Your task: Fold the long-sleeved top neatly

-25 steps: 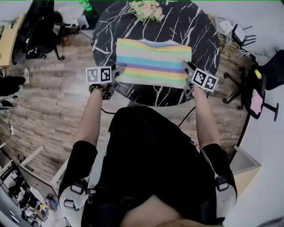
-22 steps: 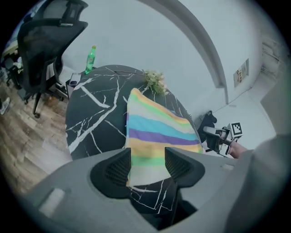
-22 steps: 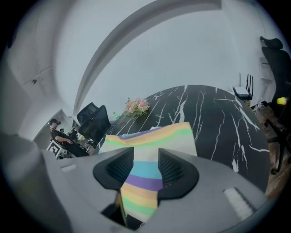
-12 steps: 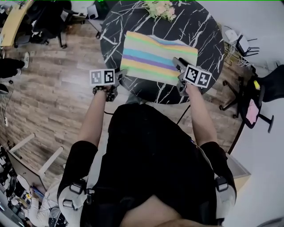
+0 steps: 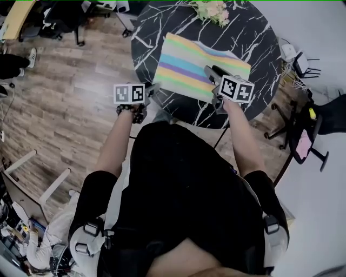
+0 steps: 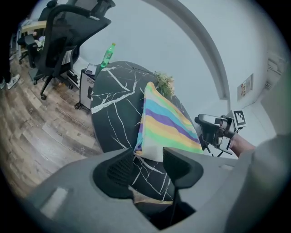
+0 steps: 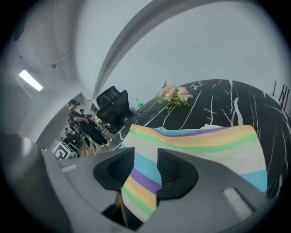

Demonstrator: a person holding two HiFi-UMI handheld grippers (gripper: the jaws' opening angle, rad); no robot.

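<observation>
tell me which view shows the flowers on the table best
The right gripper view: the flowers show whole and unblocked, pink and pale blooms distinct. The head view crops them at its top edge. The left gripper view shows them small, beyond the striped top.

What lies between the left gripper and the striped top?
Only bare black marble table; the left gripper view shows it between the left gripper and striped top.

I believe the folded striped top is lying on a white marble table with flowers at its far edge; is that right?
Not quite: the table is black marble with white veins, as the head view shows. The striped top lies on it, with the flowers at the far edge.
</observation>
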